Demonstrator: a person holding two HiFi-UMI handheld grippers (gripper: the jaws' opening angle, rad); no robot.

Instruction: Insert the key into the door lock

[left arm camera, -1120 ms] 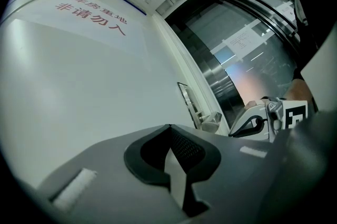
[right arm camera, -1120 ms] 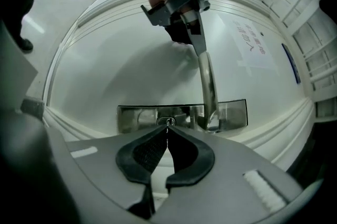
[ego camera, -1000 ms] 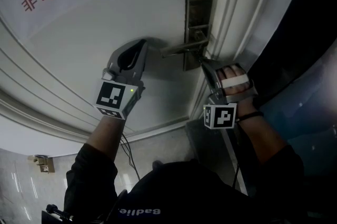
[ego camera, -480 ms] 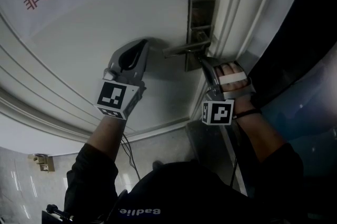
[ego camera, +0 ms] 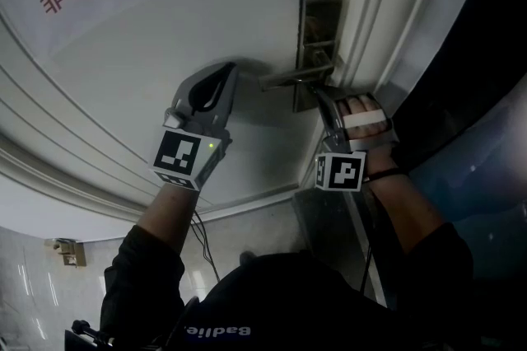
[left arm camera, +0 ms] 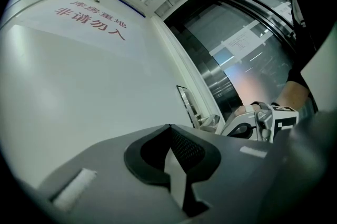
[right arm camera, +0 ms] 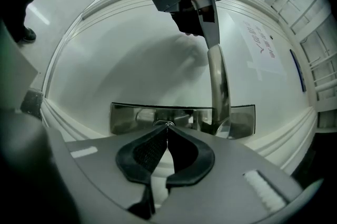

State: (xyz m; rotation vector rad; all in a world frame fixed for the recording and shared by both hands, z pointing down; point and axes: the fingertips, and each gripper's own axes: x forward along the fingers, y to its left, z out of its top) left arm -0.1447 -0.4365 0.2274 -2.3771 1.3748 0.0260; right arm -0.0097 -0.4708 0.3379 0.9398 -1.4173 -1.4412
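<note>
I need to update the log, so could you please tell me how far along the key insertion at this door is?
Done: the right tongs are at the lock plate, shut on what looks like the key. In hand: its tip meets the plate near the base of the handle; how deep it sits cannot be told. The shut left tongs sit by the handle's end. Left: pushing the key fully in.

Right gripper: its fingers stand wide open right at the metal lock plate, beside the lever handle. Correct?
Not quite. On the right gripper the fingers are shut, tips together, not wide open; the right gripper view shows it. The rest holds: they are right at the metal lock plate, beside the lever handle.
</note>
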